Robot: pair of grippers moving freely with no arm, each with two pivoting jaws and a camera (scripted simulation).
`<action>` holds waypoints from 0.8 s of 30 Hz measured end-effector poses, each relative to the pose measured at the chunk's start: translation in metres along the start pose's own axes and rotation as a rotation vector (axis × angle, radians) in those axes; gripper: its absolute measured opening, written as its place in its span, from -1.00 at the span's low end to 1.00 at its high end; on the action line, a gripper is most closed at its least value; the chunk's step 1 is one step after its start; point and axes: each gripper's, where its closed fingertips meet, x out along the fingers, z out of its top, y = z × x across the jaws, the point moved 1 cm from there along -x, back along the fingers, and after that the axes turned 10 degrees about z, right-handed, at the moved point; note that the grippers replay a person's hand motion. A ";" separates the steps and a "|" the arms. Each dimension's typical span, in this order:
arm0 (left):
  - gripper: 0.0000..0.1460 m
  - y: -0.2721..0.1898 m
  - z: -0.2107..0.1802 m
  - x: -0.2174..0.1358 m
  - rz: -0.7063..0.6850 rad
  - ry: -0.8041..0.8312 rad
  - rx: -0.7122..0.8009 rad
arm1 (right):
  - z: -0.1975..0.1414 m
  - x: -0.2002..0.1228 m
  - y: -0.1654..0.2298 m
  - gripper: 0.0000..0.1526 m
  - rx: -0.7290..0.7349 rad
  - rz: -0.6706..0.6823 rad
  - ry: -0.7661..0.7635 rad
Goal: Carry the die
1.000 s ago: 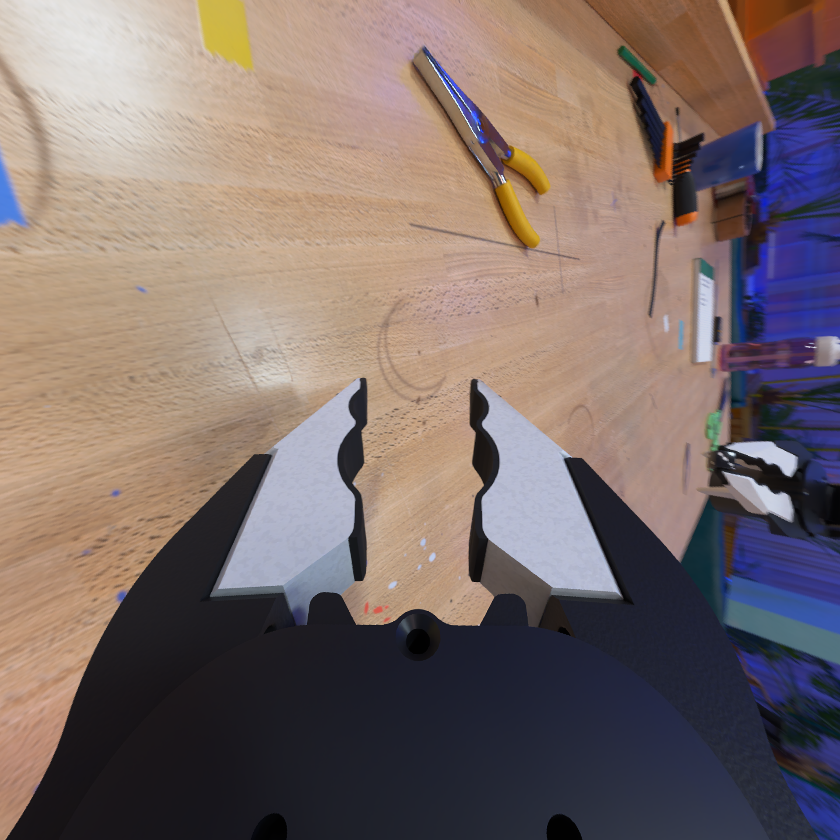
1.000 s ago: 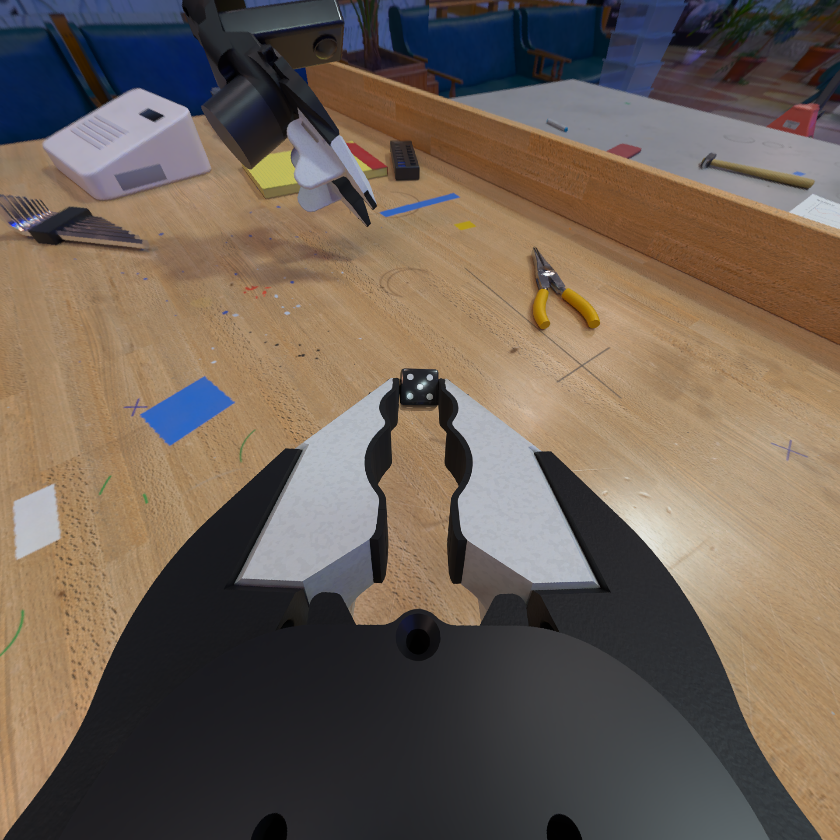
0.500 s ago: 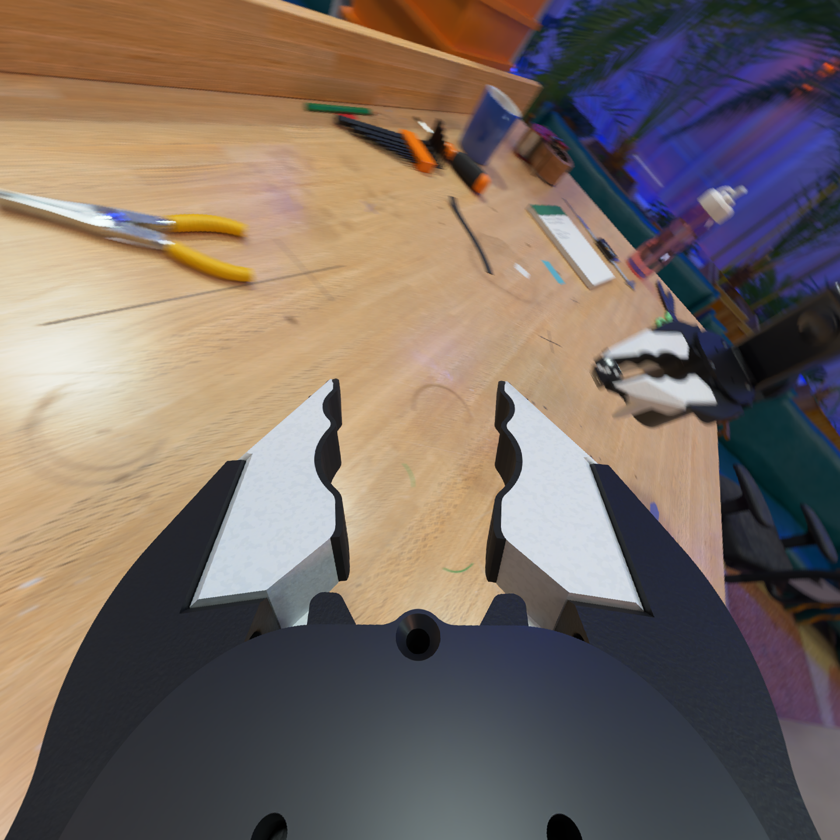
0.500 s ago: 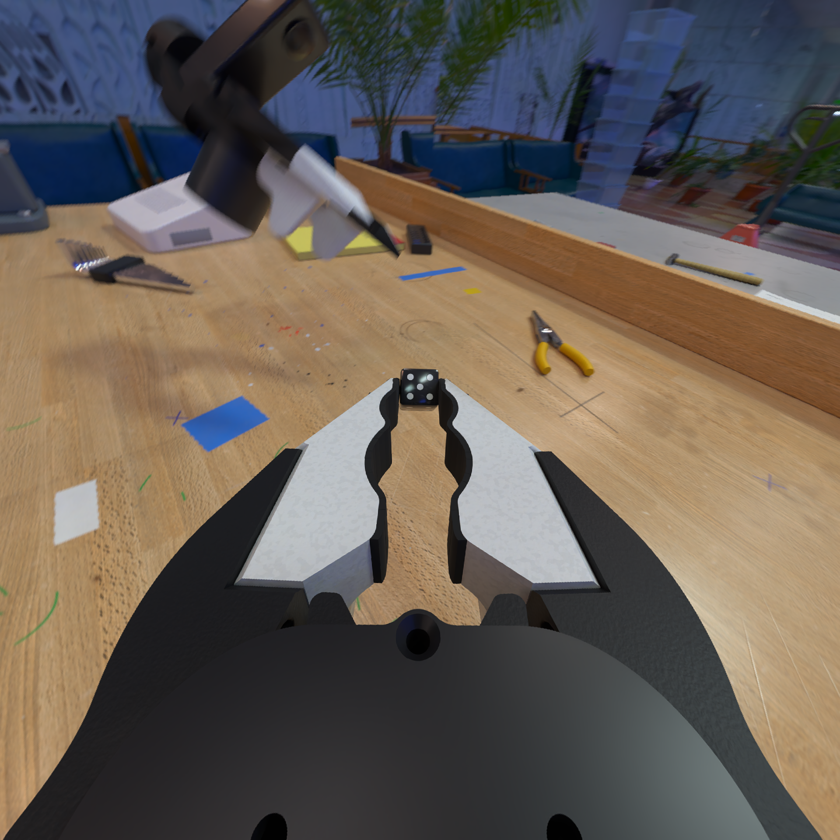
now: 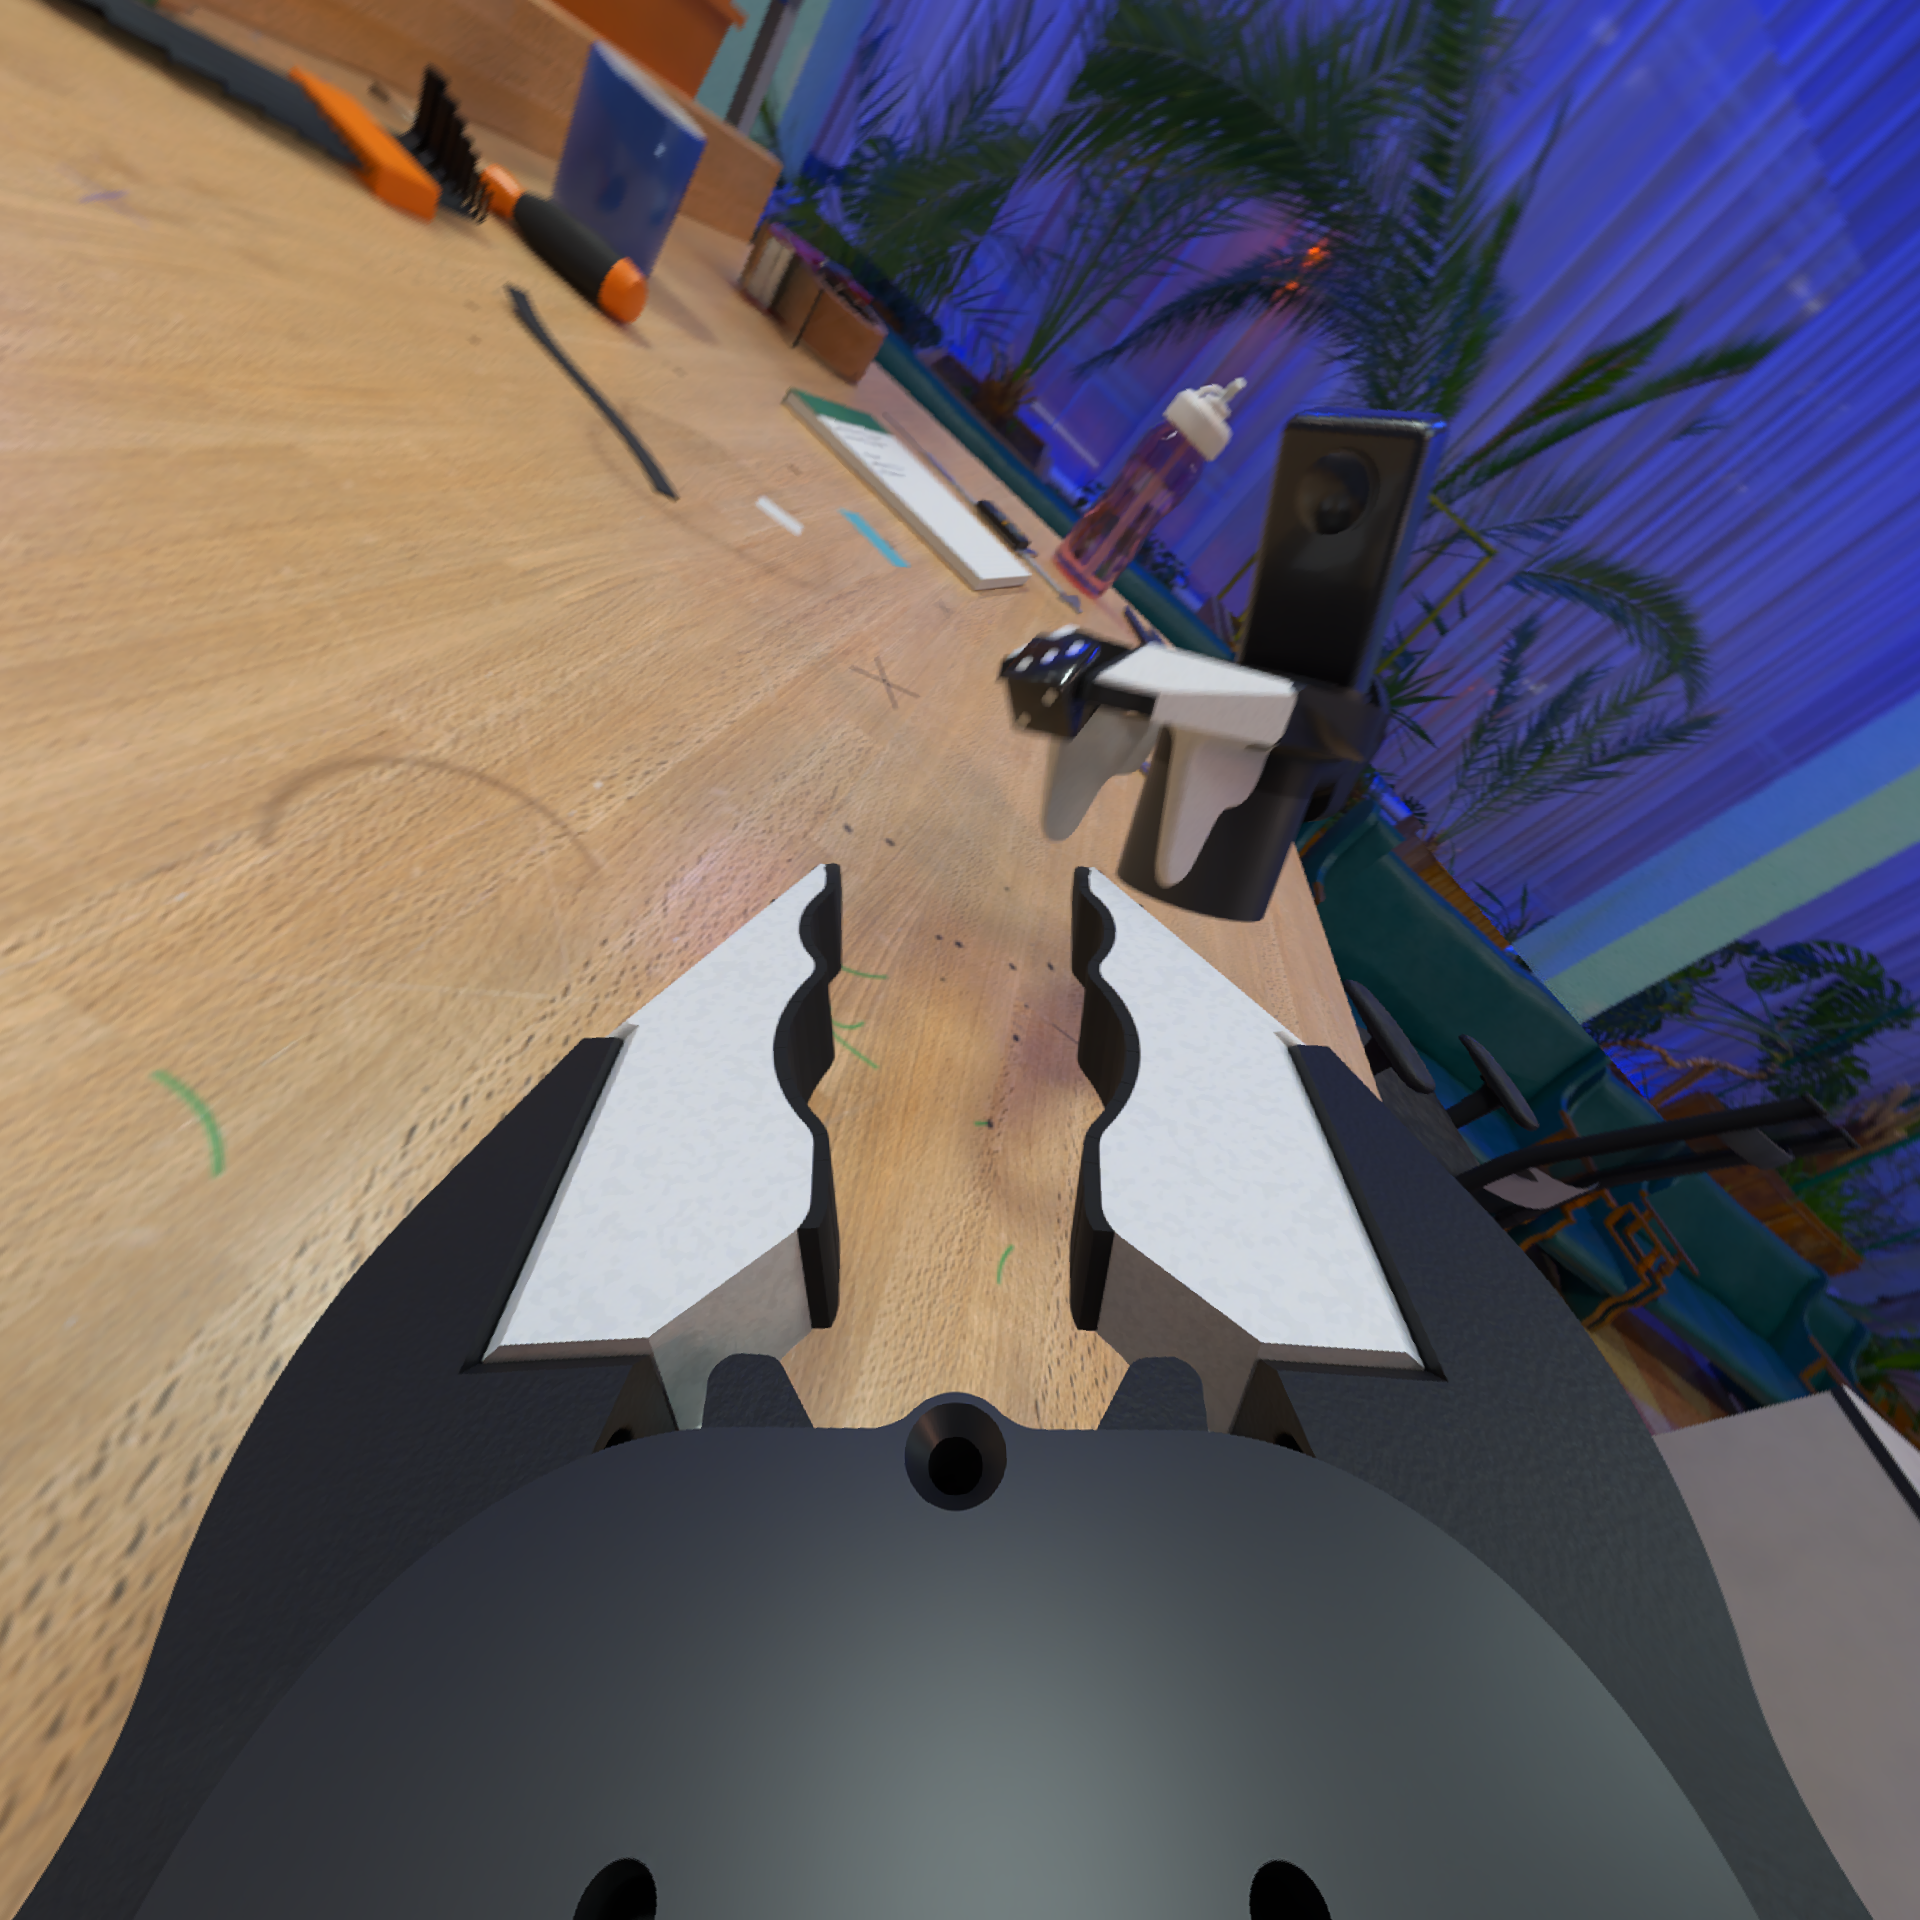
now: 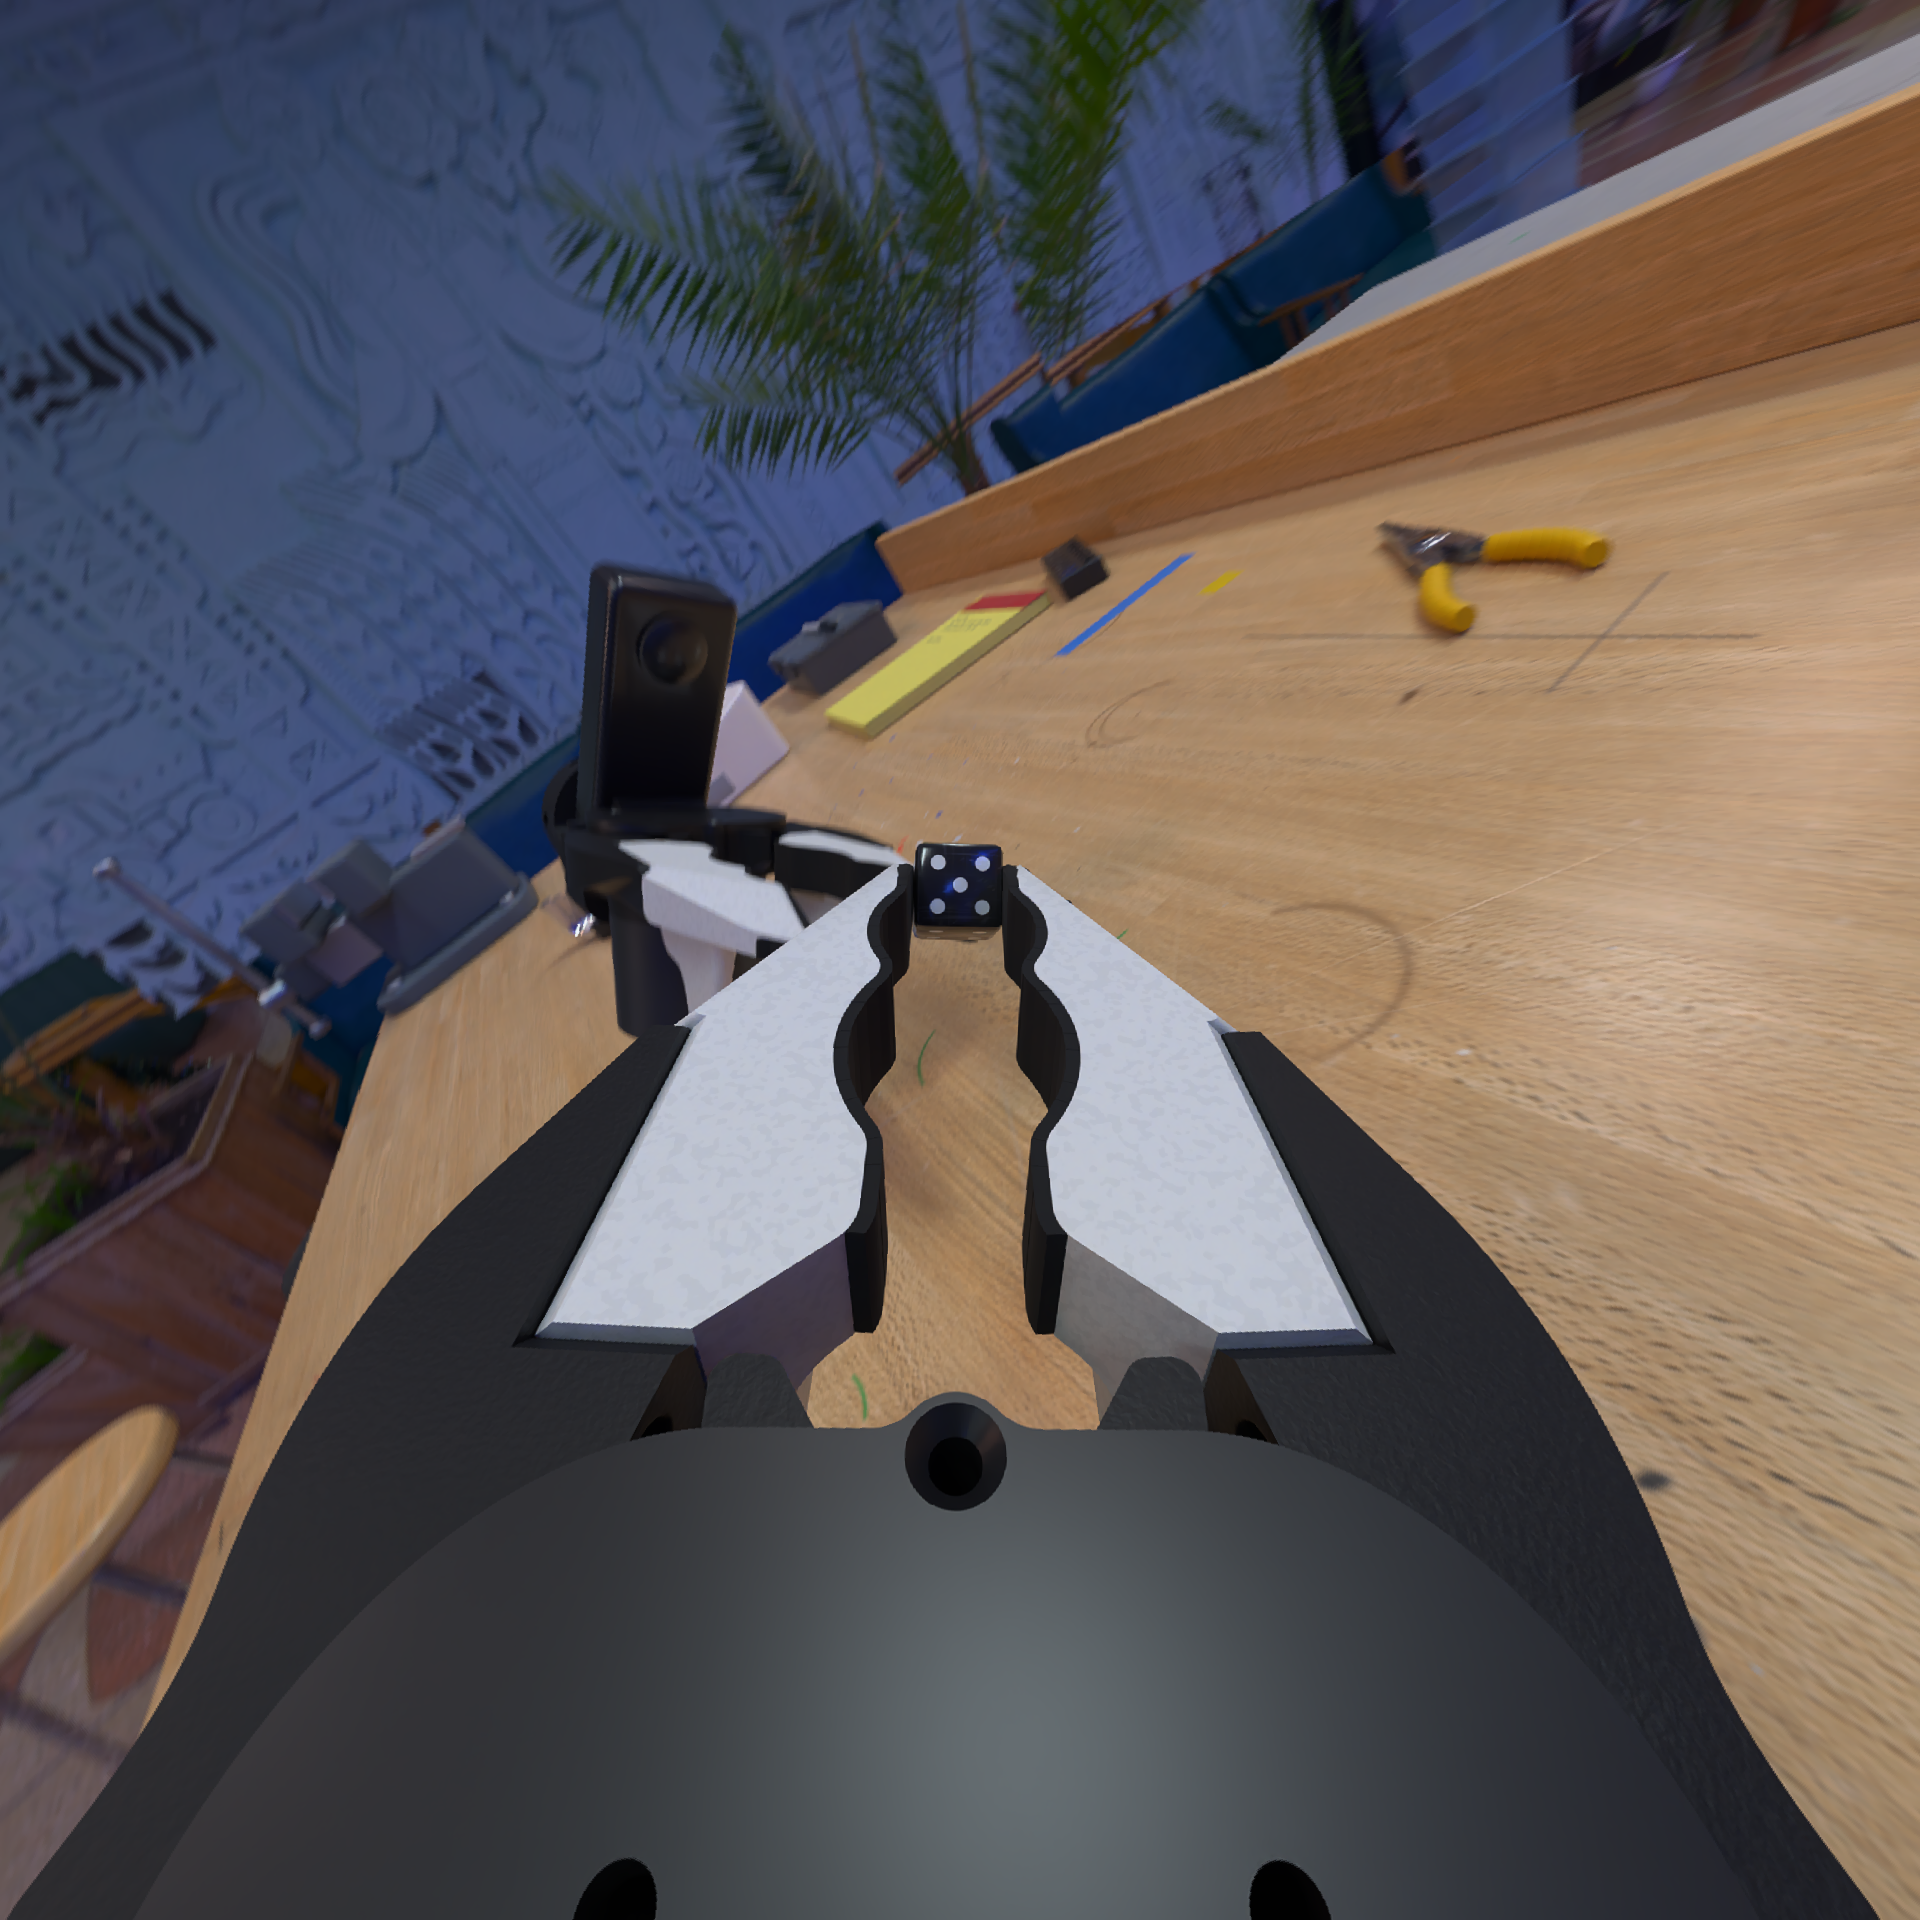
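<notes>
The die (image 6: 957, 886) is black with white pips. My right gripper (image 6: 957, 894) is shut on the die at its fingertips and holds it above the wooden bench (image 6: 1455, 935). In the left wrist view the die (image 5: 1049, 681) shows at the tip of the right gripper (image 5: 1060, 696), ahead and to the right. My left gripper (image 5: 954, 894) is open and empty, low over the bench (image 5: 364, 623). In the right wrist view the left gripper (image 6: 831, 862) sits just left of the die, close to it.
Yellow-handled pliers (image 6: 1496, 571), a yellow pad (image 6: 935, 655) and a wooden back rail (image 6: 1455, 343) lie far right. An orange-handled screwdriver (image 5: 571, 244), a blue cup (image 5: 629, 156), a notepad (image 5: 904, 488) and a pink bottle (image 5: 1143, 488) stand by the bench edge. A vise (image 6: 343, 925) sits left.
Both grippers have swung round and come close together. The right one still holds the die and has tilted. The left gripper's jaws have narrowed a little and stay open.
</notes>
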 end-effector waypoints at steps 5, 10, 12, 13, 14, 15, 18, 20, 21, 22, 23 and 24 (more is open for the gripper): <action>-0.63 -0.017 -0.002 0.001 -0.115 -0.010 0.038 | -0.022 0.014 0.005 -0.78 -0.213 -0.021 0.150; -0.73 -0.014 -0.004 -0.001 -0.182 0.004 -0.052 | -0.029 0.014 0.001 -0.78 -0.472 -0.112 0.252; -0.82 -0.010 -0.004 -0.002 -0.202 0.003 -0.104 | -0.032 0.014 0.000 -0.78 -0.588 -0.147 0.297; -0.85 -0.008 -0.004 -0.002 -0.205 0.007 -0.125 | -0.034 0.015 0.000 -0.78 -0.634 -0.156 0.314; -0.87 -0.007 -0.005 -0.001 -0.209 0.011 -0.140 | -0.036 0.016 0.001 -0.78 -0.666 -0.159 0.327; -0.87 -0.005 -0.006 -0.001 -0.212 0.017 -0.151 | -0.038 0.017 0.002 -0.78 -0.687 -0.155 0.339; -0.88 -0.003 -0.011 0.002 -0.208 0.054 -0.161 | -0.044 0.020 0.004 -0.78 -0.716 -0.147 0.361; -0.91 -0.003 -0.014 0.003 -0.206 0.073 -0.166 | -0.045 0.021 0.004 -0.78 -0.726 -0.141 0.366; -0.93 -0.002 -0.015 0.003 -0.207 0.079 -0.168 | -0.046 0.021 0.004 -0.78 -0.727 -0.136 0.368; -0.95 -0.002 -0.016 0.003 -0.212 0.085 -0.173 | -0.046 0.021 0.004 -0.78 -0.727 -0.133 0.370; -0.95 -0.001 -0.017 0.003 -0.218 0.091 -0.178 | -0.047 0.021 0.004 -0.78 -0.727 -0.131 0.371; -0.95 -0.001 -0.017 0.003 -0.223 0.095 -0.185 | -0.047 0.021 0.003 -0.78 -0.729 -0.130 0.373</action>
